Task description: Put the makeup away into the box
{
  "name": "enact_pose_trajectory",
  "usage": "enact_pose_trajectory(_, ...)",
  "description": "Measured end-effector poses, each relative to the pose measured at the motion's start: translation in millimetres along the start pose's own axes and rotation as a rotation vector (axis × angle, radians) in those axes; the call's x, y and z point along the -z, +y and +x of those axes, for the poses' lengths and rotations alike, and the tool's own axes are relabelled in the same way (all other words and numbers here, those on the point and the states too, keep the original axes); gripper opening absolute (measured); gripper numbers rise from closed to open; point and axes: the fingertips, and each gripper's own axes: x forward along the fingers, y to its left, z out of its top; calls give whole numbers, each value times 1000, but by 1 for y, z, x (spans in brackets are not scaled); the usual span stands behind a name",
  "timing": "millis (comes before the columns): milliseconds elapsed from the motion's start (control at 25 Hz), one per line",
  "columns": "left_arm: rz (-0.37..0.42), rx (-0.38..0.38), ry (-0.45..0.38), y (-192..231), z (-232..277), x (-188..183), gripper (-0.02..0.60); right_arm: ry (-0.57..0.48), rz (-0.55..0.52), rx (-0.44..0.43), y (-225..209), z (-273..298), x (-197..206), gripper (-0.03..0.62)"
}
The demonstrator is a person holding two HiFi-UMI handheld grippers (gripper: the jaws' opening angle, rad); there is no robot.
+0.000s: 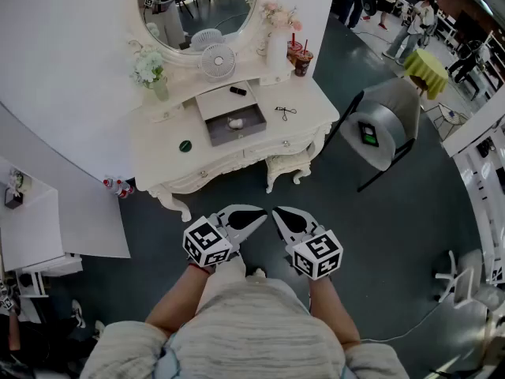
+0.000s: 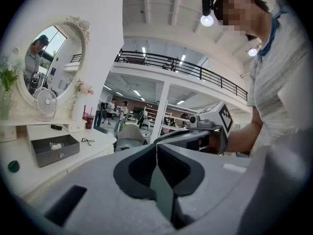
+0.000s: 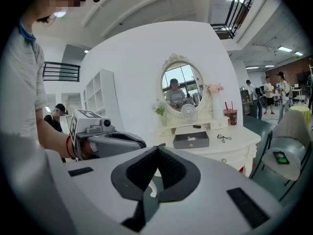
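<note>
Makeup box, open grey rectangular point(image 1: 217, 129), well ahead of both closed, empty jaws; risk of knocking black eyelash curler point(image 1: 286, 112) aside by arriving shut.

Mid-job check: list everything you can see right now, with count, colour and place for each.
dressing table: one, white, against the wall ahead
mirror: one, oval, above the table
box: one, grey, open, mid-table
small item: one, white, inside the box
flat item: one, black, behind the box
eyelash curler: one, dark, right of the box
round item: one, green, left of the box
fan: one, white, below the mirror
drink cups: two, dark, back right of the table
chair: one, grey, right of the table
left hand-held gripper: one, white and black, shut, empty, low centre
right hand-held gripper: one, white and black, shut, empty, beside it
</note>
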Motion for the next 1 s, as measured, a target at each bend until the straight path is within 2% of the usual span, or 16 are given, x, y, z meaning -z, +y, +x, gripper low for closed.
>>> enact_pose_trajectory(480,-14,-4,4,21,-11,3,17,13,3,-39,5,26,-1,9)
enact_pose_trajectory(1000,-39,-10,13,85,-14,-6,17,36,12,-45,-14,82,-20,9)
